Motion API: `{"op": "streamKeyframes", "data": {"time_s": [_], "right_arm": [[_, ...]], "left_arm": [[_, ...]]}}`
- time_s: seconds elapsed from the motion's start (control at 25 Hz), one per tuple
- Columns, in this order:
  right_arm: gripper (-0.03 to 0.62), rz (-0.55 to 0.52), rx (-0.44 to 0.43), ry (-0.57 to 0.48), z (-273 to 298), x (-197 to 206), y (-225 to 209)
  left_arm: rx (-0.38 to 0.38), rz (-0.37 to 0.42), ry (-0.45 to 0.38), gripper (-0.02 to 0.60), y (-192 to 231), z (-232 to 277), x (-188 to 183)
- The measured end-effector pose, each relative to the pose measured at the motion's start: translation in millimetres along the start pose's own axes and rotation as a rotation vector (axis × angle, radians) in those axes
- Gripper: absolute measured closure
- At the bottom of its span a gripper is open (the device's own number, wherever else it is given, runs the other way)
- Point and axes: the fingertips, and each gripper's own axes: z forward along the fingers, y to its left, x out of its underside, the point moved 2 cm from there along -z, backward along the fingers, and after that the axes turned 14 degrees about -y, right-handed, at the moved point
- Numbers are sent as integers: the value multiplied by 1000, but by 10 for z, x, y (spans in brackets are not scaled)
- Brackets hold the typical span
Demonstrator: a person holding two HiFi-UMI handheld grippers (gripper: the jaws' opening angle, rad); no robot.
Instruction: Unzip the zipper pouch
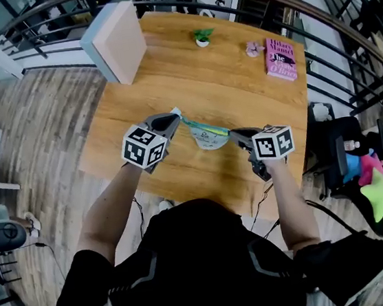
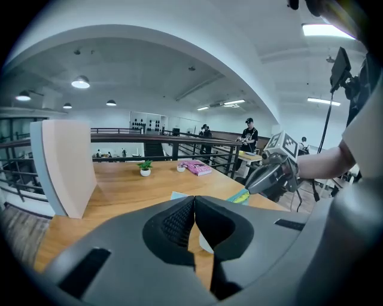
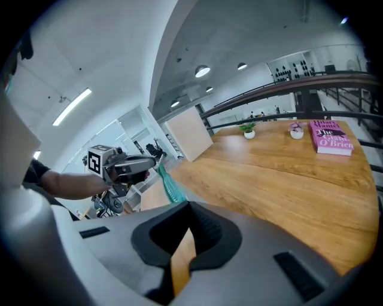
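Left tool [image 1: 173,118] and right tool [image 1: 236,135] pinch zipper pouch [image 1: 208,134]; book [image 1: 281,58] reads "O'Brien".

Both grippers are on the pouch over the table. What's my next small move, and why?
Probably hold the left gripper firm and ease the right gripper away along the zipper. Both are shut on the zipper pouch, its teal top edge stretched between them over the table. Whether the right has the pull isn't visible.

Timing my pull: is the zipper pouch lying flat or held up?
Held up: zipper pouch sags between left gripper and right gripper, each shut on an end.
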Motion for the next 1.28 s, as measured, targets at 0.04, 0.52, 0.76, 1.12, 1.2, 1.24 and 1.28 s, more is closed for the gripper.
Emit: {"op": "streamKeyframes", "data": {"time_s": [0.04, 0.52, 0.76, 1.12, 1.2, 1.24, 1.28], "right_arm": [[585, -3, 4, -5, 53, -36, -61], [585, -129, 32, 8, 689, -31, -300], [585, -58, 15, 127, 751, 665, -256], [583, 1, 56, 200, 684, 1279, -227], [583, 1, 66, 208, 687, 1347, -228], [583, 0, 71, 216, 696, 1381, -224], [583, -3, 78, 225, 703, 1414, -221]], "left_arm": [[-9, 4, -2, 552, 46, 44, -21], [-25, 65, 72, 551, 308, 156, 323], [-29, -36, 198, 551, 169, -13, 1012], [-70, -98, 362, 551, 39, -258, 1751], [-70, -100, 382, 551, 15, -270, 1856], [-71, -98, 392, 551, 13, -275, 1902], [-71, -96, 399, 551, 11, -276, 1940]]}}
